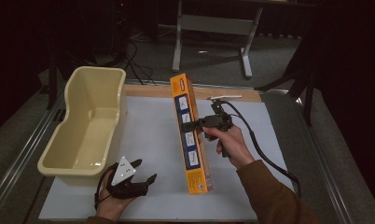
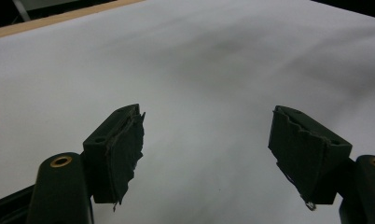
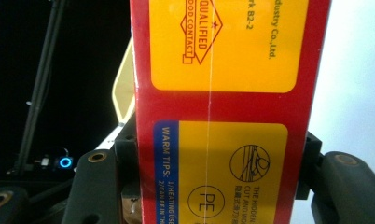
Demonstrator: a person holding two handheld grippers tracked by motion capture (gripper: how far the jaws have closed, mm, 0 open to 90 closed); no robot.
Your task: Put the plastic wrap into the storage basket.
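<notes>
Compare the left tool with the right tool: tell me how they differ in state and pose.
The left tool is open, holding nothing; the right tool is shut on the orange box. The left tool sits low beside the cream tub; the right tool is at mid-table. Both have black jaws and are hand-held.

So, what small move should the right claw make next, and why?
Probably carry the orange box left toward the cream tub. The right claw is shut on the box's middle, the tub looks empty, and the left claw rests open on the white mat.
</notes>
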